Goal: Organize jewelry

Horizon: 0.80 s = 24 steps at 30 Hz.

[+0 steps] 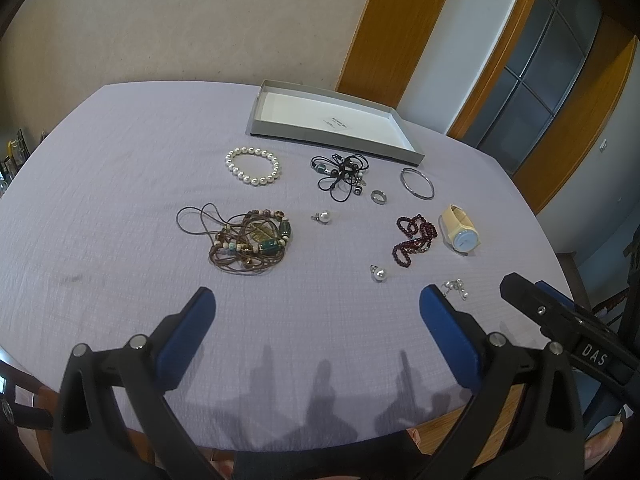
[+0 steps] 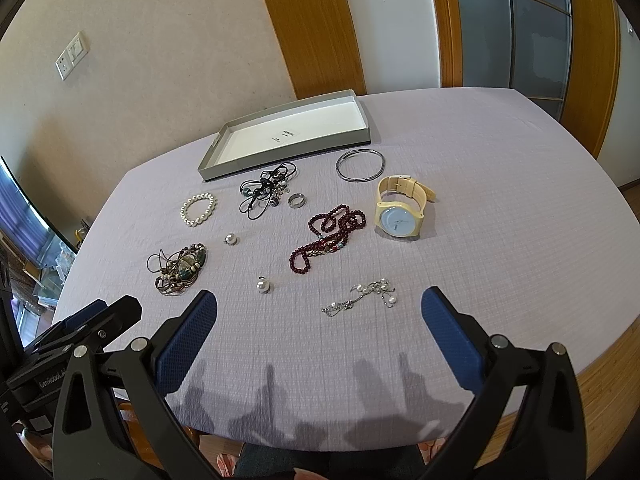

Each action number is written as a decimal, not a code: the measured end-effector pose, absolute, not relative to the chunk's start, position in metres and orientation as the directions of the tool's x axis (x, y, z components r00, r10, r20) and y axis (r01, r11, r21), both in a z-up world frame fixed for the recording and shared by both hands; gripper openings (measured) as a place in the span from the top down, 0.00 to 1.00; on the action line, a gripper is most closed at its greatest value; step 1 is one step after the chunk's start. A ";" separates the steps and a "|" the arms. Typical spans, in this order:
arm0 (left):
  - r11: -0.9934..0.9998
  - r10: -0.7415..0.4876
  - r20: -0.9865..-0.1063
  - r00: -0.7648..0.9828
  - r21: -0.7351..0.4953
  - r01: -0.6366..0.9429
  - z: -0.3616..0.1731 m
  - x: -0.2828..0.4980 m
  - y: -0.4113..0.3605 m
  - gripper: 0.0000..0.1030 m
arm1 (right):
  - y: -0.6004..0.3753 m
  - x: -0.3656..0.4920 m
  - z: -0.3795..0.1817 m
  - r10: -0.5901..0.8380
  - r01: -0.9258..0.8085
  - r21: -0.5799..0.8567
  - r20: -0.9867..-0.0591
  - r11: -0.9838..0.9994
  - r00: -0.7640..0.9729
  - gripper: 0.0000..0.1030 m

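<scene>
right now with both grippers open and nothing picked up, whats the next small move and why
Probably lower the right gripper onto the silver pearl chain. Its fingers are wide apart and the chain lies directly ahead between them, nearest of all the loose pieces, while the grey tray at the back holds no jewelry yet.

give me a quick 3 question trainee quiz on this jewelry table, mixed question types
1. True or false: the shallow grey cardboard tray already holds jewelry.
2. Which lies nearest the cream-strapped wristwatch with the pale blue face?
A. white pearl bracelet
B. thin silver bangle
C. tangled brown cord necklace with green beads
3. Fill in: the left gripper and right gripper are both ____ above the lilac tablecloth.

Key: 1 false, it is empty apart from a small label; 2 B; 3 open, holding nothing.
</scene>
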<state>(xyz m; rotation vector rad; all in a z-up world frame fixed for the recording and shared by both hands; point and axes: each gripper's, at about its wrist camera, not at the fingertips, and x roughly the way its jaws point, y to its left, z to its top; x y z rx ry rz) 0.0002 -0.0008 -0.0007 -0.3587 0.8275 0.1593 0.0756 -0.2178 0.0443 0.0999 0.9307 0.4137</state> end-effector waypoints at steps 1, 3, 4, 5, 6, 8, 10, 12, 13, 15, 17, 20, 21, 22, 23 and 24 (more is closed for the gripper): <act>0.928 0.000 -0.743 0.669 -0.249 -0.277 -0.002 -0.002 0.000 0.02 | -0.218 0.076 0.044 0.388 -0.303 0.260 -0.758 0.917 0.525 0.01; 0.928 0.001 -0.743 0.669 -0.249 -0.278 -0.002 -0.002 0.000 0.02 | -0.218 0.076 0.044 0.388 -0.303 0.260 -0.757 0.917 0.525 0.01; 0.928 0.002 -0.743 0.670 -0.248 -0.278 -0.002 -0.002 0.000 0.02 | -0.218 0.076 0.044 0.388 -0.303 0.260 -0.757 0.917 0.525 0.01; 0.928 0.001 -0.743 0.669 -0.248 -0.277 -0.002 -0.001 0.000 0.02 | -0.218 0.076 0.044 0.388 -0.302 0.260 -0.758 0.917 0.525 0.01; 0.928 0.002 -0.743 0.669 -0.248 -0.278 -0.002 -0.001 0.000 0.02 | -0.218 0.076 0.044 0.388 -0.302 0.260 -0.758 0.917 0.525 0.01; 0.928 0.001 -0.743 0.669 -0.248 -0.277 -0.002 -0.002 0.000 0.02 | -0.218 0.076 0.044 0.388 -0.303 0.260 -0.757 0.917 0.525 0.01; 0.928 0.000 -0.743 0.669 -0.249 -0.277 -0.002 -0.002 0.000 0.02 | -0.218 0.076 0.044 0.388 -0.303 0.260 -0.757 0.917 0.525 0.01; 0.928 0.000 -0.743 0.669 -0.248 -0.276 -0.002 -0.002 0.000 0.02 | -0.218 0.076 0.044 0.389 -0.304 0.260 -0.757 0.917 0.525 0.01; 0.928 0.000 -0.743 0.670 -0.249 -0.276 -0.002 -0.002 0.000 0.02 | -0.218 0.076 0.044 0.388 -0.304 0.260 -0.757 0.917 0.525 0.01; 0.929 0.000 -0.743 0.669 -0.248 -0.276 -0.002 -0.002 0.000 0.02 | -0.218 0.076 0.044 0.389 -0.303 0.260 -0.757 0.917 0.525 0.01; 0.928 0.001 -0.743 0.669 -0.249 -0.277 -0.002 -0.002 0.000 0.02 | -0.218 0.076 0.044 0.388 -0.303 0.260 -0.757 0.917 0.525 0.01; 0.928 0.001 -0.743 0.669 -0.249 -0.277 -0.002 -0.002 0.000 0.02 | -0.218 0.075 0.044 0.389 -0.303 0.260 -0.757 0.917 0.525 0.01; 0.928 0.000 -0.743 0.669 -0.249 -0.277 -0.002 -0.002 0.000 0.02 | -0.218 0.075 0.044 0.389 -0.304 0.260 -0.757 0.917 0.526 0.01; 0.928 0.000 -0.743 0.669 -0.249 -0.277 -0.002 -0.002 0.000 0.02 | -0.218 0.076 0.044 0.389 -0.304 0.260 -0.757 0.917 0.525 0.01; 0.928 0.000 -0.743 0.670 -0.249 -0.277 -0.002 -0.001 0.000 0.02 | -0.218 0.076 0.044 0.389 -0.304 0.260 -0.757 0.917 0.525 0.01; 0.928 0.000 -0.743 0.670 -0.249 -0.277 -0.002 -0.002 0.000 0.02 | -0.218 0.075 0.044 0.389 -0.304 0.260 -0.757 0.917 0.525 0.01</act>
